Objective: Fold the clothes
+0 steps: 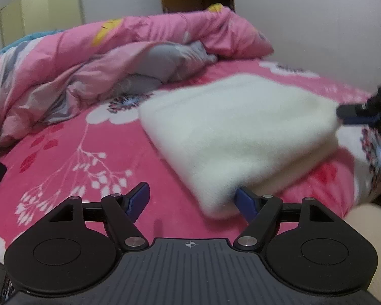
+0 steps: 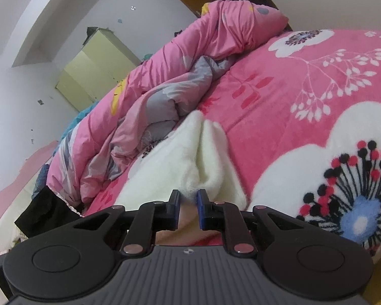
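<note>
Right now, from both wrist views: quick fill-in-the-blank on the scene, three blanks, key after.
1. The folded garment is ____ in colour.
2. The right gripper has its jaws pinched on the garment's ____.
3. The left gripper has its jaws ____.
Missing words: white; edge; open

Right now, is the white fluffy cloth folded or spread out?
Folded. The cloth lies on the blanket as a thick doubled rectangle with layered edges.
</note>
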`<state>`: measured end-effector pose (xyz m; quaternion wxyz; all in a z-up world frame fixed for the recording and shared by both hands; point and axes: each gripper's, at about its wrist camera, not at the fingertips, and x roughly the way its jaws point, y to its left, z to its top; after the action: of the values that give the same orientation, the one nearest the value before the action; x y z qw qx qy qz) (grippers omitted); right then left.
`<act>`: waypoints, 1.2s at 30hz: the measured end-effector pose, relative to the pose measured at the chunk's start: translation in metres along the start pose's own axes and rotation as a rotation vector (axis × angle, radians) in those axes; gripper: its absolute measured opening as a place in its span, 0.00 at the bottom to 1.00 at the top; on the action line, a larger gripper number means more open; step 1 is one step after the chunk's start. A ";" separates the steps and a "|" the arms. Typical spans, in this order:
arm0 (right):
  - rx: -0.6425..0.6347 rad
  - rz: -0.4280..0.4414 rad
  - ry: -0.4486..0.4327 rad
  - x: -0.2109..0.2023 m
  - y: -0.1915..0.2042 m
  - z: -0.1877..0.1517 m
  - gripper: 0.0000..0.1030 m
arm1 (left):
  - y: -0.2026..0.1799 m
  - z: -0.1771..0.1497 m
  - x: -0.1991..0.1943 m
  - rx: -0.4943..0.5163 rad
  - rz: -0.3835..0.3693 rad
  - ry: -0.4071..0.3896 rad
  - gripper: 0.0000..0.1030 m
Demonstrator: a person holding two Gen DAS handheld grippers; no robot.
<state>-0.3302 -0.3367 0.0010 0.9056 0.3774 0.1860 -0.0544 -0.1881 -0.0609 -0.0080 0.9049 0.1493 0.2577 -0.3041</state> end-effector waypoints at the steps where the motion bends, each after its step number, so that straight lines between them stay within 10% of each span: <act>1: -0.001 0.003 -0.002 -0.001 0.001 0.001 0.14 | 0.002 0.000 0.000 -0.002 0.009 -0.002 0.73; 17: -0.013 -0.050 0.051 0.007 -0.017 -0.010 0.13 | 0.024 -0.013 -0.008 -0.114 -0.033 0.071 0.71; 29: -0.424 -0.043 -0.014 0.004 0.072 -0.003 0.14 | 0.015 0.010 -0.005 -0.116 -0.073 0.012 0.73; 36: -0.534 -0.191 0.146 0.048 0.059 -0.033 0.13 | 0.012 -0.006 0.014 -0.093 -0.068 0.055 0.79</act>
<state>-0.2813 -0.2695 0.0000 0.9478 0.1093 0.2933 -0.0614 -0.1729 -0.0554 -0.0198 0.8926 0.1067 0.3013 -0.3180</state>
